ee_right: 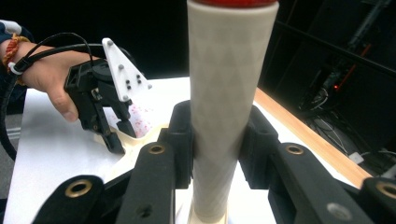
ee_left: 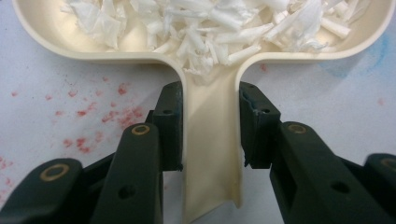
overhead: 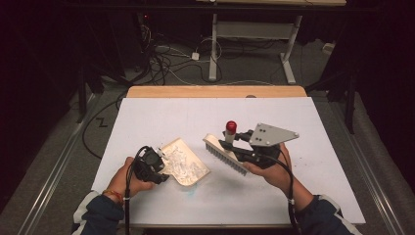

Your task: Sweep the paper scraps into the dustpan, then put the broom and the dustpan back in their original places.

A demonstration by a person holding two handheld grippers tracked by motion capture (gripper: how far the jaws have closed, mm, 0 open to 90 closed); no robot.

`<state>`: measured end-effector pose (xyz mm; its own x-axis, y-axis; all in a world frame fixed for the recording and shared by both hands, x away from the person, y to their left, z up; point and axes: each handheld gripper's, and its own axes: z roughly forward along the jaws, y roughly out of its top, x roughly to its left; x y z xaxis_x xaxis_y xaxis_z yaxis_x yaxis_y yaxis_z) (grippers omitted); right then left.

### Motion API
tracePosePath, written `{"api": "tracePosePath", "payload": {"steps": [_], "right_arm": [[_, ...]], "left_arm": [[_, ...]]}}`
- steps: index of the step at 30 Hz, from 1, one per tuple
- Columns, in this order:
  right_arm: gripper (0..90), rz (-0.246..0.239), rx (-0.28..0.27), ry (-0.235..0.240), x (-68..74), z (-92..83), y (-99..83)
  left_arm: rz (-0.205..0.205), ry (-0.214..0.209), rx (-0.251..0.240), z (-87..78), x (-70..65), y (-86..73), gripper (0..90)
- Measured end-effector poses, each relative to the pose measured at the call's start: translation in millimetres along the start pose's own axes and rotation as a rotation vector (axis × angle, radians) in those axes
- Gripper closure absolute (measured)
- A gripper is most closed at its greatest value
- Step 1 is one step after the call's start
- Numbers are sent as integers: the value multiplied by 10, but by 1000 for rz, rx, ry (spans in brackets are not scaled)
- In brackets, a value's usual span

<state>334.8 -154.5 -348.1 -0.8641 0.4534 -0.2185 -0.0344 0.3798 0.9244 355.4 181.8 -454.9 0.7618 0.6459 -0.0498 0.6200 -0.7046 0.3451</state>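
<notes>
A cream dustpan (overhead: 188, 154) lies on the white table, heaped with white paper shreds (overhead: 182, 161). My left gripper (overhead: 162, 172) is shut on the dustpan's handle. In the left gripper view, both pads press the sides of the handle (ee_left: 212, 140), and the shreds (ee_left: 210, 28) fill the pan beyond it. My right gripper (overhead: 235, 139) is shut on a brush's cream handle with a red tip (overhead: 230, 126). It holds the brush head (overhead: 225, 154) tilted just right of the dustpan. In the right gripper view, the handle (ee_right: 231, 93) stands upright between the jaws.
The white table top (overhead: 147, 117) has a wooden strip (overhead: 215, 91) along its far edge. Red specks (ee_left: 88, 116) and a blue smudge (ee_left: 369, 51) mark the surface near the dustpan. Cables and a desk frame (overhead: 215, 44) lie on the floor beyond.
</notes>
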Motion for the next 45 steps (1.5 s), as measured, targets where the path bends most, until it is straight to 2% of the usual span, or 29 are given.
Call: {"api": "tracePosePath", "payload": {"steps": [4, 7, 12, 18, 23, 31, 34, 35, 37, 41, 43, 45], "right_arm": [[702, 33, 14, -12, -81, -217, -76], [702, 36, 14, -28, -116, -394, -114], [702, 61, 34, -18, -119, -658, -190], [702, 114, 55, 0, -139, -906, -309], [702, 146, 71, 18, -152, -1034, -412], [701, 183, 104, 68, -203, -1150, -502], [701, 184, 137, 44, -241, -1132, -551], [701, 176, 162, 24, -250, -1118, -564], [701, 169, 198, -1, -277, -1079, -605], [700, 197, 199, -13, -399, -1035, -680], [692, 199, 213, -29, -487, -1015, -684], [677, 197, 220, -44, -583, -978, -691]], "left_arm": [[-19, 6, 7, -27, 19, -16, 634], [-29, 14, -5, -52, 37, -27, 634], [-56, 26, -24, -66, 53, -79, 634], [-126, 39, -64, -86, 103, -166, 634], [-177, 62, -77, -97, 156, -257, 634], [-284, 111, -113, -102, 295, -370, 633], [-321, 109, -116, -77, 332, -376, 633], [-331, 108, -120, -67, 333, -368, 631], [-336, 118, -121, -62, 327, -342, 631], [-350, 121, -129, -42, 312, -322, 619], [-373, 115, -144, -38, 297, -325, 579], [-373, 103, -149, -31, 253, -323, 536]]}}
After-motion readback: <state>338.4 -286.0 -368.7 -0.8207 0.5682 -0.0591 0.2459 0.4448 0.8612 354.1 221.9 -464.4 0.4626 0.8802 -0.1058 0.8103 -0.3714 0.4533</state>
